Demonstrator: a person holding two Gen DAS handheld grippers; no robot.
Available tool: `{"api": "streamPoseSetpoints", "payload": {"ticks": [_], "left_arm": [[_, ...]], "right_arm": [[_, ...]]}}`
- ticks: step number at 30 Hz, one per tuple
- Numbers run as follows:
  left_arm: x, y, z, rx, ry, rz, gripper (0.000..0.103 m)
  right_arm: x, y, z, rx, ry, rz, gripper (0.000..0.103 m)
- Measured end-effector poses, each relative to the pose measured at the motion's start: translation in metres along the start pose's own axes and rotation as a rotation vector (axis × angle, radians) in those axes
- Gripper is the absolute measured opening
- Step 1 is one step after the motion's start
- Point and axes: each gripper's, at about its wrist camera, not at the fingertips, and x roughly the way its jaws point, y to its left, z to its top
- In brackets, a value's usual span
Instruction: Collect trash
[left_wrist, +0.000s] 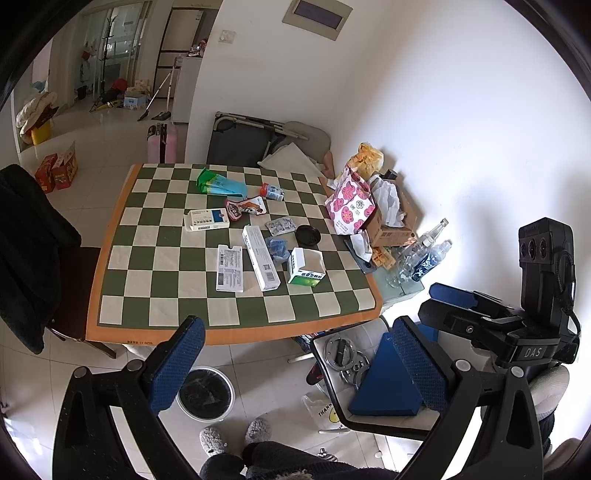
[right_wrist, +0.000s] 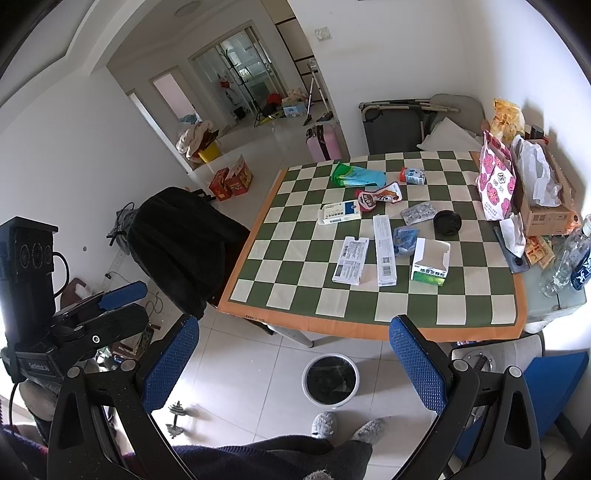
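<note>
Trash lies on a green-and-cream checkered table (left_wrist: 166, 310) (right_wrist: 295, 295): an open green-and-white box (left_wrist: 306, 266) (right_wrist: 430, 263), a long white box (left_wrist: 260, 257) (right_wrist: 384, 249), a flat white carton (left_wrist: 229, 268) (right_wrist: 351, 260), a blue-and-white box (left_wrist: 206, 219) (right_wrist: 339, 212), a red wrapper (left_wrist: 245, 207) (right_wrist: 378, 197), a blister pack (left_wrist: 281, 225) (right_wrist: 419, 212), a black lid (left_wrist: 308, 235) (right_wrist: 447, 222). A black-lined bin (left_wrist: 205, 393) (right_wrist: 330, 379) stands on the floor in front. My left gripper (left_wrist: 295, 369) and right gripper (right_wrist: 295, 369) are open, empty, held back above the floor.
A dark chair (left_wrist: 33, 251) (right_wrist: 184, 243) stands left of the table. A cardboard box (left_wrist: 391, 229) (right_wrist: 546, 218), a flowered bag (left_wrist: 351, 203) (right_wrist: 495, 184) and bottles (left_wrist: 424, 251) (right_wrist: 569, 258) crowd the right side. A chair with a blue block (left_wrist: 384, 384) stands at right. My slippered feet (left_wrist: 232, 435) are below.
</note>
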Motion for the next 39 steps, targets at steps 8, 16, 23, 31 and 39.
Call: {"api": "streamPoseSetpoints", "payload": {"ticks": [8, 16, 23, 31, 39], "left_arm": [[0.013, 0.011, 0.000, 0.017, 0.010, 0.045, 0.103], [0.086, 0.062, 0.011, 0.087, 0.033, 0.444, 0.103], [0.186, 0.110, 0.019, 0.035, 0.216, 0.532, 0.103], [0.336, 0.148, 0.040, -0.106, 0.452, 0.528, 0.103], [0.470, 0.173, 0.043, -0.155, 0.678, 0.485, 0.094]], "right_arm": [[0.001, 0.008, -0.019, 0.019, -0.002, -0.013, 0.103], [0.036, -0.004, -0.024, 0.148, -0.001, -0.196, 0.103], [0.137, -0.076, 0.004, 0.303, 0.116, -0.352, 0.103], [0.269, -0.225, 0.041, 0.429, 0.281, -0.508, 0.103], [0.370, -0.281, 0.064, 0.441, 0.434, -0.491, 0.103]]}}
